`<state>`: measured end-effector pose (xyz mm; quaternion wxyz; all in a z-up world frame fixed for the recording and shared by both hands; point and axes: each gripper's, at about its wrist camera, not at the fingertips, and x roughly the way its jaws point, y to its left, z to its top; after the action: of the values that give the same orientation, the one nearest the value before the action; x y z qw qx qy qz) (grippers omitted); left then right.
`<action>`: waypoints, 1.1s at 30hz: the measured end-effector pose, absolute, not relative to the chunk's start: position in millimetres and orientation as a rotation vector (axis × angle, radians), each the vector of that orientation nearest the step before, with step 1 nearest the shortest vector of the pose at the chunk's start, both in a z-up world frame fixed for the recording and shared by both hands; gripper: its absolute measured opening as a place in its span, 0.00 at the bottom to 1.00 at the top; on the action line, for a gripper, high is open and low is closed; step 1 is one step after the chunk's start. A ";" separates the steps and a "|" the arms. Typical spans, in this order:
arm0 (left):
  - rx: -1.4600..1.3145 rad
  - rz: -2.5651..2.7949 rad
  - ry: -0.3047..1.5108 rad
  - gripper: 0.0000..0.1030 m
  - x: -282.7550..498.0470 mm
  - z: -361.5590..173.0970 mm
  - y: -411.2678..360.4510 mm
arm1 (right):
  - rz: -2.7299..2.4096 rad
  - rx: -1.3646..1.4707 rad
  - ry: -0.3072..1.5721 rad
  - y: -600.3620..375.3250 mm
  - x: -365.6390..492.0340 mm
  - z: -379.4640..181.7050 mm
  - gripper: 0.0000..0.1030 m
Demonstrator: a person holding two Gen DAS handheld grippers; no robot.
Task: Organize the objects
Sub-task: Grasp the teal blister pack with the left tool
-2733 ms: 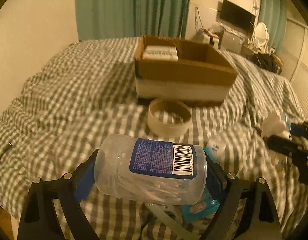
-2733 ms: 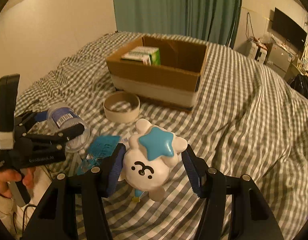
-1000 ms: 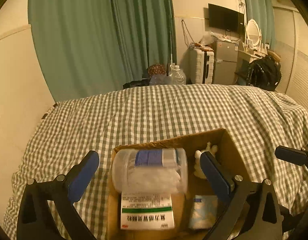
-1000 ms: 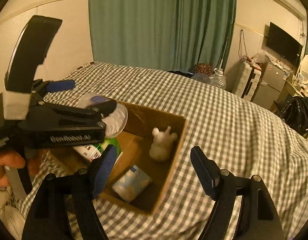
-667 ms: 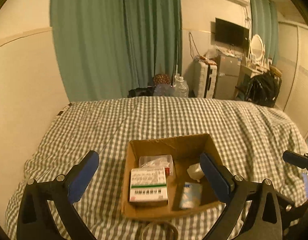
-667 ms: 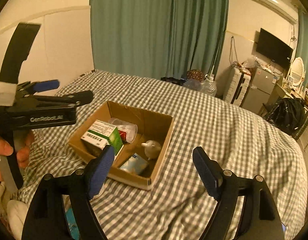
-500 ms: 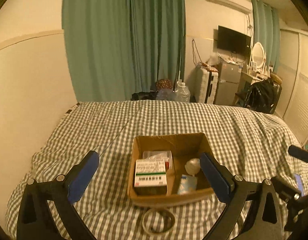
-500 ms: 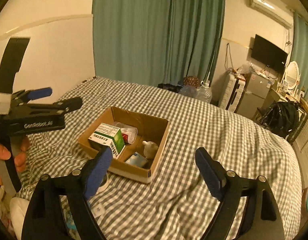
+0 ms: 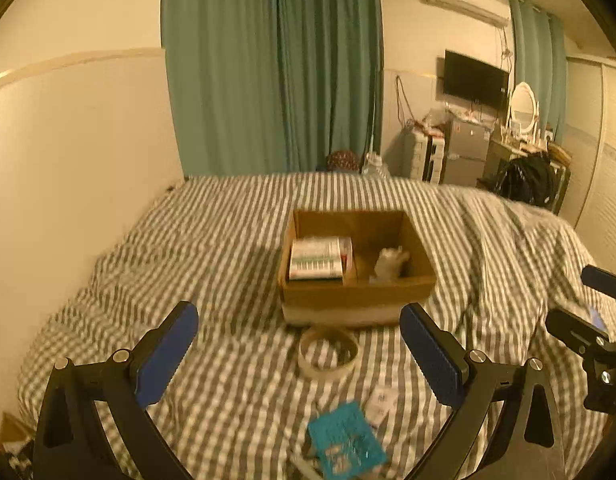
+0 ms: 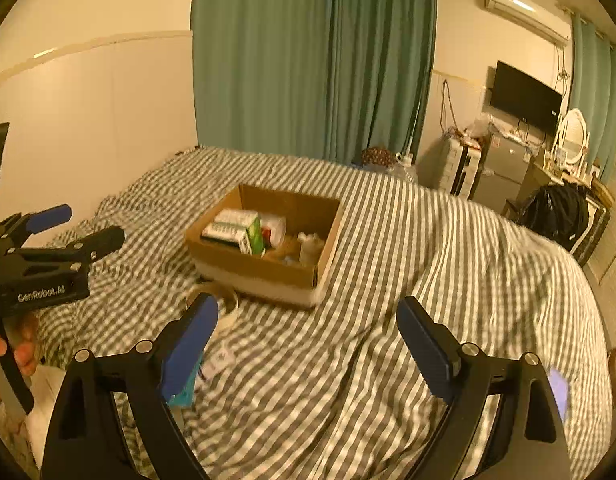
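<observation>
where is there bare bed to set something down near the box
Bare checked bedspread lies left of the cardboard box, toward the wall, and right of it, toward the room's far side. It is crowded in front of the box: the tape roll sits close against it, with a teal packet and small white card nearer.

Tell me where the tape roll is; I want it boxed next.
In the left wrist view the tape roll lies on the checked bedspread, just in front of the cardboard box, centred between the open left gripper's fingers.

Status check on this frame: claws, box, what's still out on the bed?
Both claws, left and right, open, empty. Cardboard box holds several items. Tape roll and teal packet remain on bed. Nothing obstructing.
</observation>
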<state>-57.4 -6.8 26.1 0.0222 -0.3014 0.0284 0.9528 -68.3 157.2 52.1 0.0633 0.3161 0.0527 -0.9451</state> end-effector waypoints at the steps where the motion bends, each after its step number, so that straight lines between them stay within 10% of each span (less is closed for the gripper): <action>1: -0.943 2.956 0.088 1.00 -52.4 18.7 -7.5 | -2.856 0.969 0.164 156.3 -67.2 42.8 0.88; 28: -1.381 2.707 0.054 1.00 -61.6 -153.2 22.2 | -2.769 1.265 0.176 148.0 -100.6 -63.0 0.88; 33: -1.405 2.617 -0.010 0.75 -63.2 -161.1 18.9 | -2.773 1.274 0.174 145.6 -101.2 -63.1 0.88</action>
<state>-63.2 18.9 -161.1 0.0854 -0.4714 -0.0032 0.8778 -101.2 145.6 -63.1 0.0423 0.4164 0.0570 -0.9064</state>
